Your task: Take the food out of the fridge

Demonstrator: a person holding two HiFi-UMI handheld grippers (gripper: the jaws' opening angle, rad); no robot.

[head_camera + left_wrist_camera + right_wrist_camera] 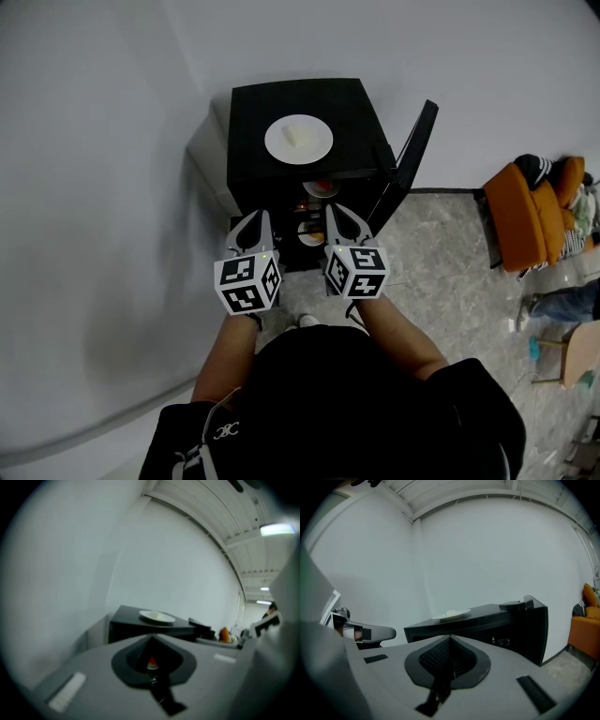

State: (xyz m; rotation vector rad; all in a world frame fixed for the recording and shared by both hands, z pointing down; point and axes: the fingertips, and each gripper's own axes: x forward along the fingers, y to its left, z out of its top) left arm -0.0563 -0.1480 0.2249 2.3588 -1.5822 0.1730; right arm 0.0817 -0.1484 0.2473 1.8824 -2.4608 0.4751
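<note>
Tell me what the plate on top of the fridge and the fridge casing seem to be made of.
The plate: white, smooth, faintly glossy, probably ceramic, though plastic could look the same. The fridge: matte black casing with flat panels and crisp edges, likely painted metal or plastic; the look cannot settle which.

A black short-sleeved top (375,394); grey hand-held grippers (251,221) bear black-and-white marker cubes (247,284).

White walls (94,169) meet a speckled grey floor (441,267), with an orange armchair (517,217) at the right.
</note>
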